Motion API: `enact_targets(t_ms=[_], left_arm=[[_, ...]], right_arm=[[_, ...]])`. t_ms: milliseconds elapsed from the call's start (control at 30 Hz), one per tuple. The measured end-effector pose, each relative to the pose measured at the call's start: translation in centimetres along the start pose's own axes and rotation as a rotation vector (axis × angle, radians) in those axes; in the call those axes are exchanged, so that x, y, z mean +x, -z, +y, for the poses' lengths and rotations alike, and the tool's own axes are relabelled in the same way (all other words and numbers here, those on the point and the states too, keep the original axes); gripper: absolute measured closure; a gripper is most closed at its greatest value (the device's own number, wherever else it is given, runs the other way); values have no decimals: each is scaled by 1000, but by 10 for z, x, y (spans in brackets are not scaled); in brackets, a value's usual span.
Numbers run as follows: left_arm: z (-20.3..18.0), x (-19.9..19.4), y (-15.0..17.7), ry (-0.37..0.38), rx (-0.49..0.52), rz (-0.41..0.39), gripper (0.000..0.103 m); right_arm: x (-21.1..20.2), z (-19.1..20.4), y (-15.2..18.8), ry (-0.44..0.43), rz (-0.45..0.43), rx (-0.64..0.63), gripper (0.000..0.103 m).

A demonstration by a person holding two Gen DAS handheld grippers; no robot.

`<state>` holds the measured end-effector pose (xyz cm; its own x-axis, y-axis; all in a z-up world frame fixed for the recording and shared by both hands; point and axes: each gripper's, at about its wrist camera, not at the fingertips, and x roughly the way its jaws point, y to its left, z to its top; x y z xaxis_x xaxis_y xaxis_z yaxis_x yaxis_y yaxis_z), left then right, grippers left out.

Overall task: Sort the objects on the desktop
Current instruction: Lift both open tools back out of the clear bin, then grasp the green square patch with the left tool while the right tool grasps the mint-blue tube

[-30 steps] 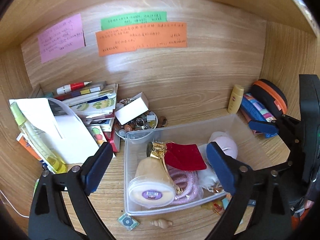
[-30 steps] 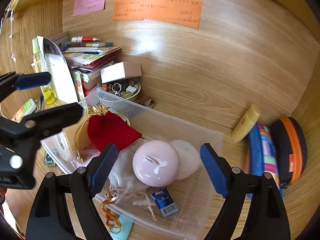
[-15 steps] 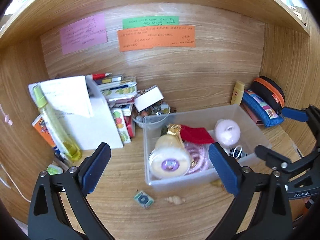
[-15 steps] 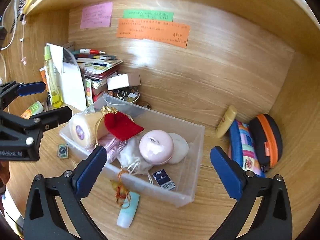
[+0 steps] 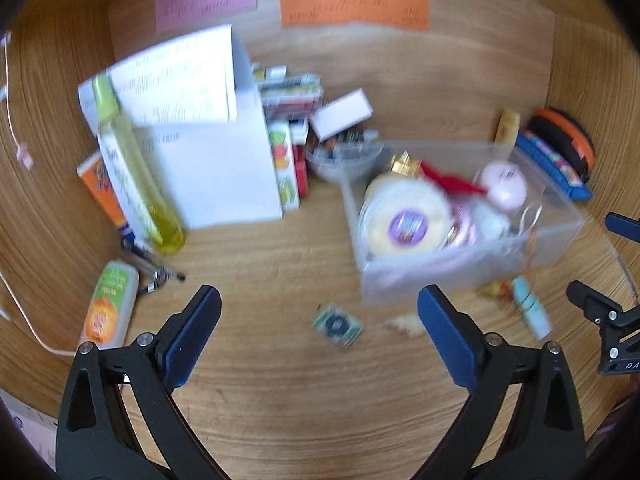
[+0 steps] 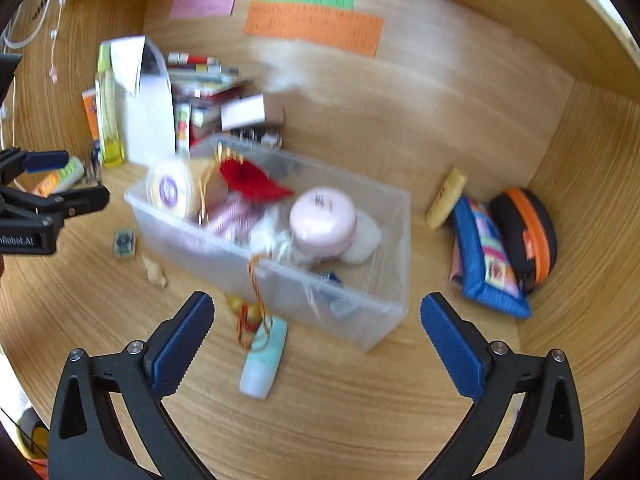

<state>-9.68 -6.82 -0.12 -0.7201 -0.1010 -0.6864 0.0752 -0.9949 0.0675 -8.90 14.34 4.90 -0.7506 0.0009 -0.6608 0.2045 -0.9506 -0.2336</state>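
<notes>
A clear plastic bin (image 5: 552, 236) (image 6: 384, 240) stands on the wooden desk and holds a cream round tin (image 5: 404, 220), a red pouch (image 6: 252, 184), a pink round case (image 6: 322, 216) and other small items. My left gripper (image 5: 320, 332) is open and empty, low over the desk in front of the bin. My right gripper (image 6: 316, 340) is open and empty, near the bin's front right. A small green square packet (image 5: 337, 325), a shell (image 5: 404, 325) and a light blue tube (image 6: 264, 356) lie on the desk in front of the bin.
A yellow bottle (image 5: 132, 168), white papers (image 5: 208, 152) and stacked books (image 5: 288, 120) stand at the back left. An orange-green bottle (image 5: 108, 308) lies at the left. A bowl of trinkets (image 5: 344, 156), a yellow tube (image 6: 446, 198) and pouches (image 6: 504, 248) sit near the back wall.
Both grippers have pulled back from over the bin toward the desk's front. The bin now looks smaller and farther away. Both views are blurred by motion.
</notes>
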Motion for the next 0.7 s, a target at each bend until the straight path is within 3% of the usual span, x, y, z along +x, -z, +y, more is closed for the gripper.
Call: enact_targets(t_ms=[167, 467, 700], left_arm=[[10, 22, 20, 5, -11, 82, 3], [17, 48, 33, 9, 13, 164, 3], [13, 63, 30, 38, 46, 170, 3]], right_arm=[[23, 19, 22, 50, 83, -73, 0], [48, 27, 38, -30, 172, -70, 4], [51, 7, 38, -128, 192, 10, 36]])
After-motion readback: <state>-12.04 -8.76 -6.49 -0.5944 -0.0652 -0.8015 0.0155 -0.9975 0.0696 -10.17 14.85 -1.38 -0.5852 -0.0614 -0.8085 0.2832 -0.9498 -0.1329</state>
